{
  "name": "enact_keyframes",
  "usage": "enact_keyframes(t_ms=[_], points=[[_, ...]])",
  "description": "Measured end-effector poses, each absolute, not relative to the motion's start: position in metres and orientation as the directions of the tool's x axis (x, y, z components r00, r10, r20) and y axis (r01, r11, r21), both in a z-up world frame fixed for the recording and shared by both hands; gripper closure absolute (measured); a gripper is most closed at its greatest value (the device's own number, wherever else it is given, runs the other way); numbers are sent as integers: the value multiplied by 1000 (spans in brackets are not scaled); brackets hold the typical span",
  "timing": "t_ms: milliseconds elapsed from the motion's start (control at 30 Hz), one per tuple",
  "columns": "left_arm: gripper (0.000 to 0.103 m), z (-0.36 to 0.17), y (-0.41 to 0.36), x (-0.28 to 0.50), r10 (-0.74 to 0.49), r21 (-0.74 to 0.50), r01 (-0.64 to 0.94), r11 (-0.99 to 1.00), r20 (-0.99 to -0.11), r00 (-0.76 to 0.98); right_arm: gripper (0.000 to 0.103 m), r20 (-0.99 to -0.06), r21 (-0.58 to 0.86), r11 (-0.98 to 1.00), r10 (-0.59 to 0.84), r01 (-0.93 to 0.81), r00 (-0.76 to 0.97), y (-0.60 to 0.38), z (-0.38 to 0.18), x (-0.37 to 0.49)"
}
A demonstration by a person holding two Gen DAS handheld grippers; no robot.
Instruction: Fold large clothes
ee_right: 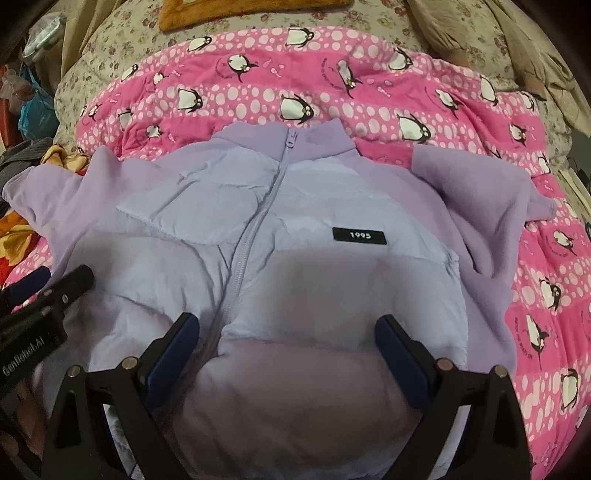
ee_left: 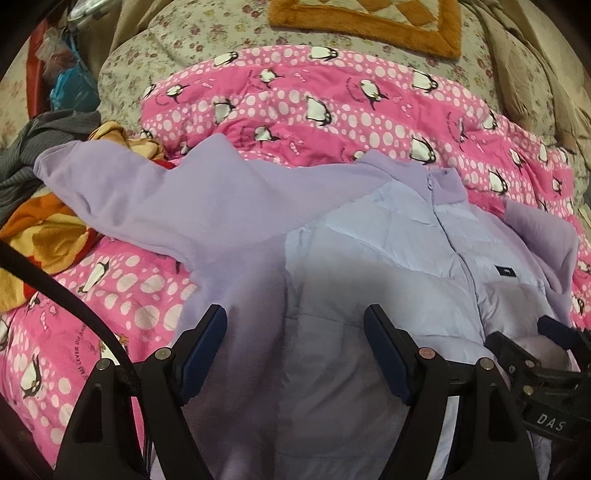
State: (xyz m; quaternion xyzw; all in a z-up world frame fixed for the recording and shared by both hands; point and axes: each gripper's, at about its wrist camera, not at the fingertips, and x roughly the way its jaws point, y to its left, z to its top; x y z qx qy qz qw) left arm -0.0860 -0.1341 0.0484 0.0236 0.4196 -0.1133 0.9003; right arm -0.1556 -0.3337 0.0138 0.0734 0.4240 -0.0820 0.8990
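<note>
A lilac zip-up jacket [ee_left: 369, 236] lies front up on a pink penguin quilt [ee_left: 295, 107], its collar toward the far side. A black "1995" label [ee_right: 357, 235] sits on the chest. One sleeve [ee_left: 110, 192] stretches out to the left. The other sleeve [ee_right: 480, 199] lies bent at the right. My left gripper [ee_left: 295, 332] hangs open over the jacket's lower left part, with no fabric pinched. My right gripper [ee_right: 288, 332] is open over the hem [ee_right: 295, 387], right of the zip [ee_right: 255, 225]. Each gripper shows at the edge of the other's view.
A heap of orange and yellow clothes [ee_left: 44, 236] and a grey striped garment [ee_left: 37, 140] lie left of the jacket. An orange-bordered mat [ee_left: 369, 22] rests at the back on a floral bedspread [ee_left: 192, 40]. A black cable [ee_left: 55, 288] crosses the lower left.
</note>
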Motion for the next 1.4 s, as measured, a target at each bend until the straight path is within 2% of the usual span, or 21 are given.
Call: enact_keyframes(t_ms=[233,367,567,667,733,833,967,1033,1067,1133,1267,1400], points=[[54,56,-117,-75,-189,-86,199,976,-786,589,5,-771,70,977,-75,201,632,-332,15,-158],[54,71,-81,-52,-184,-138,124,983,-798,574,5,-774,79,977,-64,196,630,-333,15,-158],[54,88,-6,10,22,-34,-81,996,-794,607,5,-781,88,978,-49,187,623,-333,13,-158],[54,93,39,48,188,71,-211,975,-771,609,5,-783,86,979,-47,183,620,-332,12,-158],[54,95,72,69,267,91,-306,948,-751,604,5,-787,84,980,-45,180,615,-331,11,-157],[54,94,117,90,301,41,-411,911,-747,592,4,-792,77,981,-47,176,609,-330,9,-155],[54,89,147,114,328,24,-461,887,-736,593,2,-796,58,984,-56,168,602,-326,5,-151],[59,85,152,127,312,19,-440,898,-734,604,2,-797,51,985,-59,165,602,-325,4,-151],[79,83,152,132,301,14,-427,904,-730,613,2,-797,50,985,-59,164,601,-325,4,-150],[103,79,153,136,274,3,-401,916,-736,620,1,-797,52,985,-58,163,601,-325,3,-150],[103,92,145,124,222,-56,-358,932,-695,685,1,-795,61,985,-51,164,605,-327,2,-150],[103,129,86,86,67,-101,-163,981,-618,783,1,-795,62,984,-51,164,605,-326,1,-150]])
